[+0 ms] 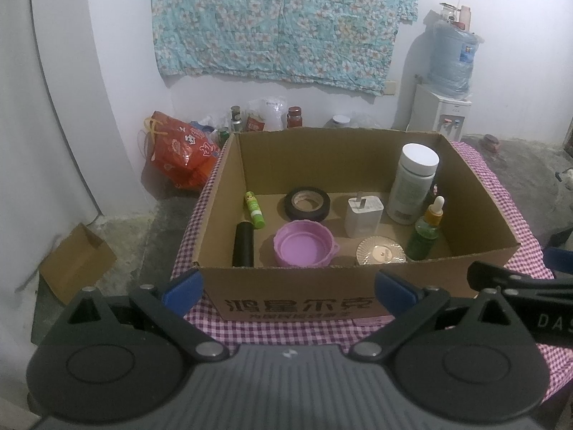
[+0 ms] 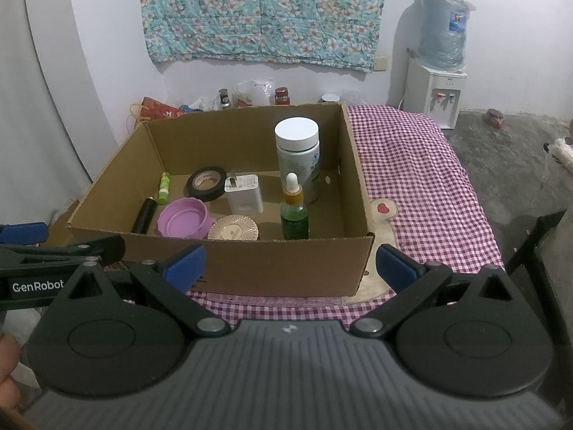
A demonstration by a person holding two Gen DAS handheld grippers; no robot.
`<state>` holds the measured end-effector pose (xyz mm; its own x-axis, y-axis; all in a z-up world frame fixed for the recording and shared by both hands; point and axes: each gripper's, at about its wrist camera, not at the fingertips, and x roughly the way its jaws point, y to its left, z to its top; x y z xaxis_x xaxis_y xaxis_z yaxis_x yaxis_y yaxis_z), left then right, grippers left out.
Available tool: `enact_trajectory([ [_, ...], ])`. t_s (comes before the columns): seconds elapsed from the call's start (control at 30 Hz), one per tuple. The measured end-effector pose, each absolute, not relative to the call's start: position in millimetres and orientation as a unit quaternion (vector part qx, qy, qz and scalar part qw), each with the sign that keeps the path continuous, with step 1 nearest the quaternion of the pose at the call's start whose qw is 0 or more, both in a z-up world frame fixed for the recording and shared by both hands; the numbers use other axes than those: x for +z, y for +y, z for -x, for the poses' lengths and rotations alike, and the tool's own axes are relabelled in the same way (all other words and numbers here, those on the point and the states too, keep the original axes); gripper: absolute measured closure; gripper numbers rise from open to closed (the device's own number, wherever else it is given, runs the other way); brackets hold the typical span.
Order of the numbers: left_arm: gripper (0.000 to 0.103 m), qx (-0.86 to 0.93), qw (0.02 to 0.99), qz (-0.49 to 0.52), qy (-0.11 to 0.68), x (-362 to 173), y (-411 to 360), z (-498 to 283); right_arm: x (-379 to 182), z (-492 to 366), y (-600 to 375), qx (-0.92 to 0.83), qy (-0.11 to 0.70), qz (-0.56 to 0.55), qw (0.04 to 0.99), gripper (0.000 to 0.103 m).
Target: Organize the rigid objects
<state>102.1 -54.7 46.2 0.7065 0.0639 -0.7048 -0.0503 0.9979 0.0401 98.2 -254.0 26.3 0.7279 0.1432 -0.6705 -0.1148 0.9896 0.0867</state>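
We're looking into the cardboard box (image 2: 229, 265), sitting on the checked cloth of the bench (image 2: 422, 186), and everything rigid already seems to be inside it. At twelve o'clock stands the white-capped bottle (image 2: 299, 154), with the green dropper bottle (image 2: 294, 211) just in front of it. The white charger (image 2: 243, 193) sits mid-box, black tape roll (image 2: 207, 183) beside it at ten o'clock, purple lid (image 2: 184, 219) and ribbed glass dish (image 2: 233, 228) near the front wall, glue stick (image 2: 164, 187) and black tube (image 2: 144, 215) along the left. Our left gripper (image 1: 288, 286) and right gripper (image 2: 289, 261) both hover short of the box, jaws wide apart, empty. If we reach in, we come over the front wall high, and steer clear of the two upright bottles.
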Motion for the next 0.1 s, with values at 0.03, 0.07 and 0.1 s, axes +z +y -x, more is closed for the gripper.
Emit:
enact_trajectory([
  [0.03,0.001,0.031,0.924,-0.009,0.382,46.1,-54.8,-101.9,26.3,-98.0,-254.1,0.07,0.362,-0.02,0.929,0.001],
  [0.07,0.001,0.031,0.924,-0.009,0.382,46.4,-54.8,-102.5,26.4,-98.4,-254.1,0.07,0.362,-0.02,0.929,0.001],
  [0.1,0.001,0.031,0.924,-0.008,0.382,46.3,-55.0,-102.0,26.5,-97.9,-253.7,0.069,0.363,-0.02,0.929,0.001],
])
